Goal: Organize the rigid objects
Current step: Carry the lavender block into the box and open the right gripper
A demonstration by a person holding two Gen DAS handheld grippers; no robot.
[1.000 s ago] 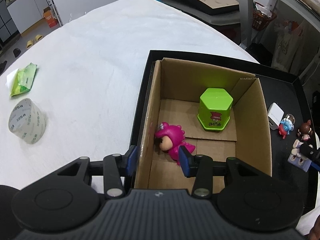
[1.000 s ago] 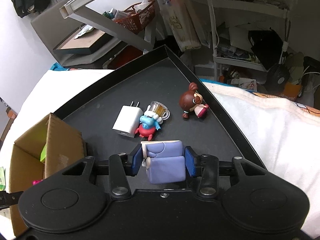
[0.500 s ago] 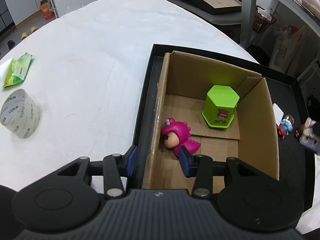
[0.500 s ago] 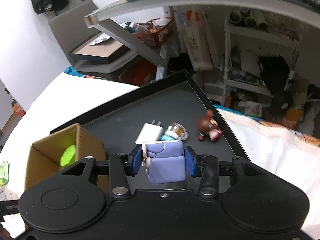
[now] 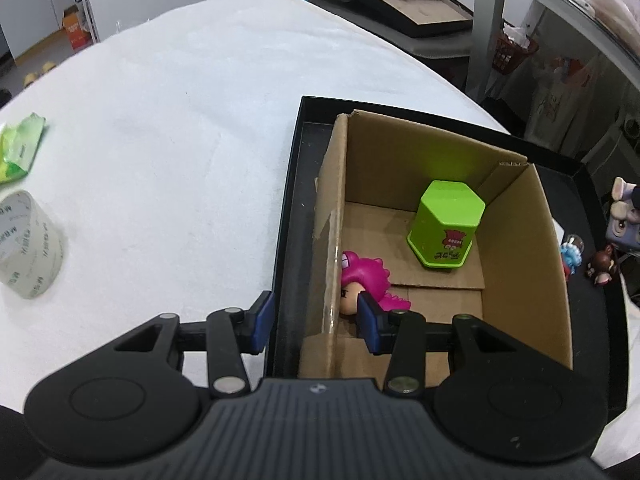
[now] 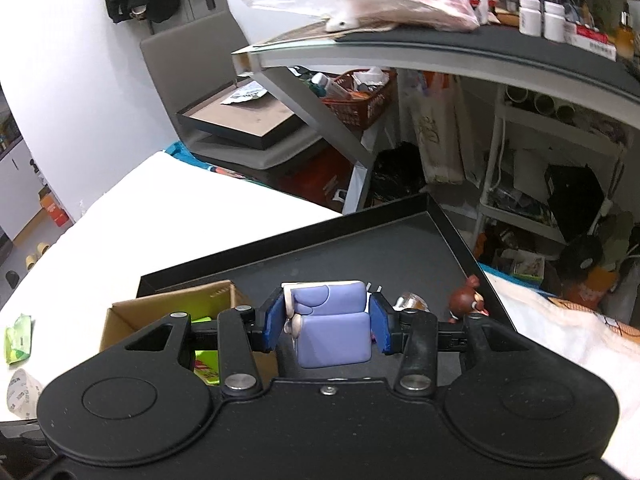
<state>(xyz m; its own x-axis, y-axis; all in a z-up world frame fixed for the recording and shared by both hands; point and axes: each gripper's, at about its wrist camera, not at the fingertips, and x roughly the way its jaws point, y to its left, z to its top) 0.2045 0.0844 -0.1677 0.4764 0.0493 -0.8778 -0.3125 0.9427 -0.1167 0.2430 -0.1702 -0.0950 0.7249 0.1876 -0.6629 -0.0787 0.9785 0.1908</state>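
A cardboard box (image 5: 524,240) stands in a black tray (image 5: 286,216). Inside it are a green hexagonal container (image 5: 446,226) and a pink dinosaur figure (image 5: 366,274). My left gripper (image 5: 316,322) is open and empty, its fingers straddling the box's left wall near the front. My right gripper (image 6: 326,322) is shut on a lavender toy figure (image 6: 330,326) and holds it above the tray (image 6: 360,248), right of the box (image 6: 168,308). The same lavender toy shows at the right edge of the left wrist view (image 5: 624,216). A brown doll (image 6: 466,300) lies on the tray.
A tape roll (image 5: 26,244) and a green packet (image 5: 18,148) lie on the white table at the left. A small blue figure (image 5: 572,254) and the brown doll (image 5: 602,266) sit on the tray right of the box. Shelves and clutter stand beyond the table.
My right gripper has lifted the lavender toy off the tray and carried it up and toward the box. My left gripper has shifted slightly along the box's left wall, still open.
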